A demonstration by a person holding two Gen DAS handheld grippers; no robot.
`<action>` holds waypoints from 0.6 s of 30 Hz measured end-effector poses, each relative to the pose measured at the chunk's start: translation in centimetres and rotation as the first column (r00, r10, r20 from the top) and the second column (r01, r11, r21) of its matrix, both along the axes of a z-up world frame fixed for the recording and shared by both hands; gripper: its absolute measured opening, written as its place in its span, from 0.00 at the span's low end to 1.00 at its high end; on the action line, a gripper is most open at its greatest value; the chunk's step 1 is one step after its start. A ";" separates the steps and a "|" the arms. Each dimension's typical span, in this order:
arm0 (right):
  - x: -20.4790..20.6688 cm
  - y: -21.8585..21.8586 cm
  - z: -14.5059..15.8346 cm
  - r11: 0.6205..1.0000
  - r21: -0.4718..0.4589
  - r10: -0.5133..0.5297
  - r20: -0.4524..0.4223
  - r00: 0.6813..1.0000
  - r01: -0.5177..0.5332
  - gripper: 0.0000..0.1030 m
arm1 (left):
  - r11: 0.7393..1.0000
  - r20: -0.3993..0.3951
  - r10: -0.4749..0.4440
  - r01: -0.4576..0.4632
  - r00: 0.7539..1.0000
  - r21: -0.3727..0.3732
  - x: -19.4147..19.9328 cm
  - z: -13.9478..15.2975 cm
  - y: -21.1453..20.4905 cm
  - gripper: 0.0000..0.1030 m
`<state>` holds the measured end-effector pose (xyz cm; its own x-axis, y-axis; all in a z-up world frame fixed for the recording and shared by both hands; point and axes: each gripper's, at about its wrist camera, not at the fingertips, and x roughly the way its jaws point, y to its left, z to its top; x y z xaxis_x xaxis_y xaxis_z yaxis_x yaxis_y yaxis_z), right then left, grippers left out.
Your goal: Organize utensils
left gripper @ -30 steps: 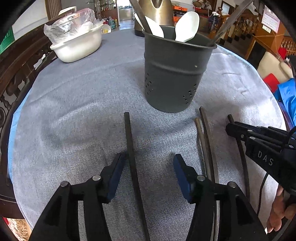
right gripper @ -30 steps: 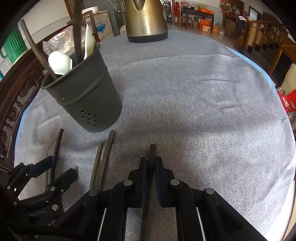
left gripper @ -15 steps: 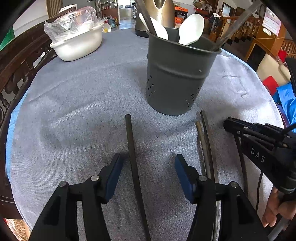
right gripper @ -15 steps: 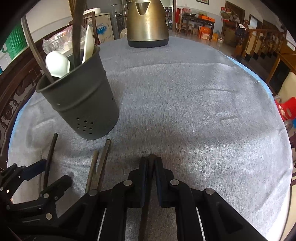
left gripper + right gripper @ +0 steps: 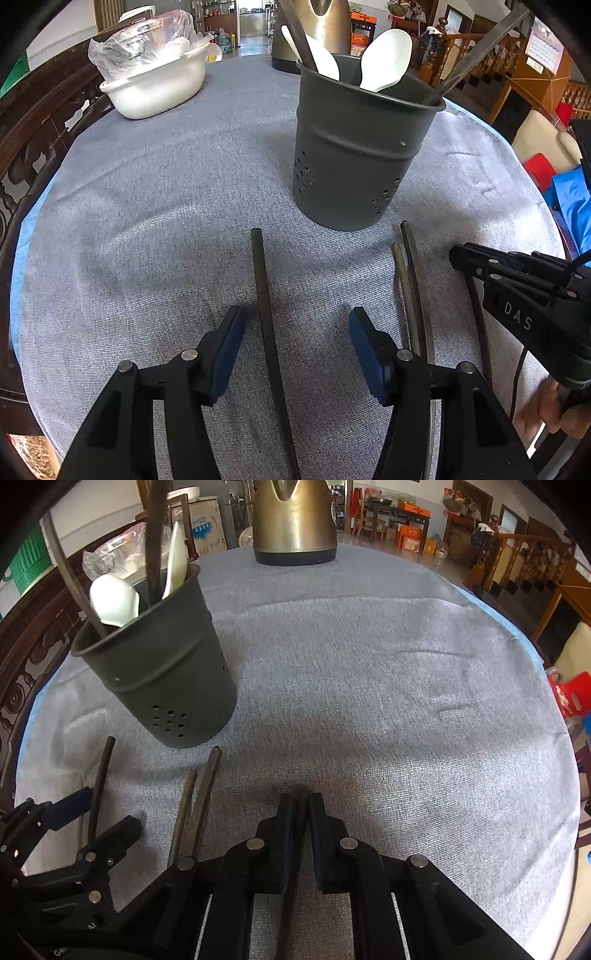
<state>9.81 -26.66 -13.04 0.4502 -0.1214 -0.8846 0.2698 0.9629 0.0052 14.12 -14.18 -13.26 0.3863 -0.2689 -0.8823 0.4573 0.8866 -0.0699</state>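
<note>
A: We're looking down the left gripper now. Jaws are standing wide apart, nothing in them. One dark chopstick is lying on the grey tablecloth btwn the two blue pads, much closer to the left pad than the right one, not touching either as far as we're seeing.

B: And the right gripper?

A: We're seeing it pinched down on another dark chopstick. Pads are sitting just about together w/ the stick running straight back btwn them; its tip is barely poking past the fingertips. In the left wrist view that gripper is showing at the right edge, low over the cloth.

B: Where's the holder?

A: Dark grey utensil holder is standing upright ahead of the left gripper, a bit right of centre, near the far end of the loose chopstick but apart from it. In the right wrist view it is sitting up-left of the closed jaws. We're counting two white spoons plus a few dark sticks inside it.

B: Other loose ones?

A: A pair of chopsticks is lying side by side btwn the two grippers, tips pointing at the holder's base. From the right wrist cam they are sitting just left of the closed fingers.

B: Background?

A: White basin w/ a plastic bag in it far left, brass-coloured kettle at the far edge of the table.
</note>
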 end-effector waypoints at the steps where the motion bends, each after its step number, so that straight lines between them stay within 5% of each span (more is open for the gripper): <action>1: 0.1 0.0 0.0 1.000 -0.003 0.003 0.000 1.000 -0.003 0.11 | 1.000 -0.001 -0.001 0.001 1.000 -0.001 0.1 0.0 0.0 0.58; 6: 0.6 -0.2 -0.1 1.000 -0.008 0.005 0.010 1.000 -0.005 0.11 | 0.999 -0.026 0.003 -0.004 1.000 -0.035 0.6 0.1 0.6 0.58; 9: 0.6 -0.3 -0.1 1.000 -0.011 0.006 0.022 1.000 -0.006 0.11 | 0.999 -0.028 0.027 -0.028 0.999 -0.043 1.0 0.5 1.4 0.42; 11: 0.5 -0.3 -0.1 1.000 -0.006 0.006 0.034 0.999 -0.006 0.09 | 0.998 -0.027 0.045 -0.046 0.999 -0.051 1.2 0.5 2.1 0.18; 13: 0.3 -0.5 -0.1 1.000 0.016 0.000 0.045 0.999 -0.001 0.08 | 0.994 -0.050 0.068 -0.072 0.996 -0.082 1.8 0.5 3.2 0.08; 18: 0.0 -0.6 0.2 0.998 0.057 0.017 0.069 0.998 -0.020 0.08 | 0.982 -0.060 0.097 -0.106 0.993 -0.159 2.3 0.9 5.1 0.06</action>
<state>9.77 -27.22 -12.82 0.5113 -0.0622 -0.8572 0.2491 0.9653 0.0785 16.43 -9.09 -12.32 0.3738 -0.3714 -0.8499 0.3573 0.9033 -0.2376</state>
